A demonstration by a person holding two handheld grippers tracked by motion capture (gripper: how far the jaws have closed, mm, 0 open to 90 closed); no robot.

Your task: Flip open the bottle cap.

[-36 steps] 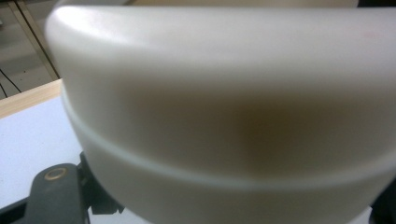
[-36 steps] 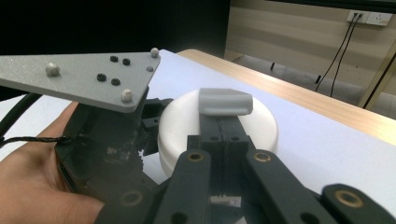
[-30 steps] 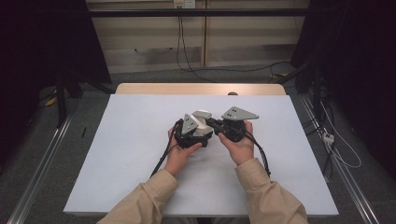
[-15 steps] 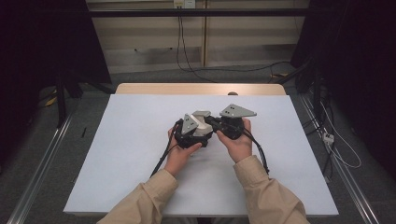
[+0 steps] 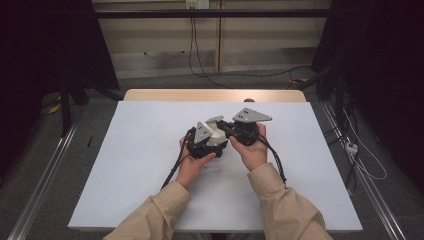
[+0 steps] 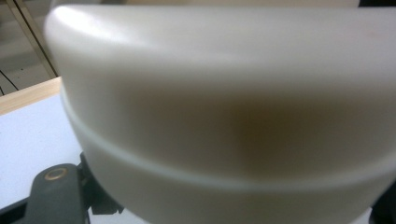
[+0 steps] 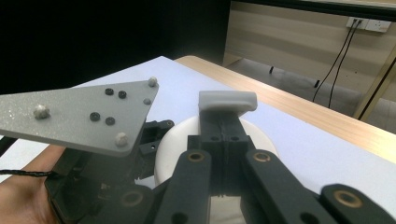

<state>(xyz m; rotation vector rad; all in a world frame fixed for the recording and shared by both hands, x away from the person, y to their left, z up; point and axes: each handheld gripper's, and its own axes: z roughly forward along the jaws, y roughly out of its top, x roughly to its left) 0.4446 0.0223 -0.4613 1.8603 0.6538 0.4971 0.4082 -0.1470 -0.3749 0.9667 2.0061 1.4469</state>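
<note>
At the middle of the white table [image 5: 125, 165] the person's hands hold both grippers close together. A white round piece [image 5: 217, 138] sits between them. It looms large and blurred in front of the left gripper's camera [image 6: 224, 107], right above the dark jaw link at the bottom left. My left gripper [image 5: 214, 142] appears shut on this white piece, though the pads themselves are hidden. My right gripper [image 7: 228, 103] points toward the left one, its jaws pressed together with nothing between them, its grey tips over the white piece [image 7: 170, 140]. In the high view its tips [image 5: 216, 120] lie above the piece.
The left gripper's grey three-cornered plate [image 7: 79, 116] stands close beside the right jaws. Black cables [image 5: 172, 167] trail back over the table along the beige sleeves. A wooden strip [image 5: 215, 95] runs along the table's far edge, and metal rails [image 5: 45, 170] flank it on the floor.
</note>
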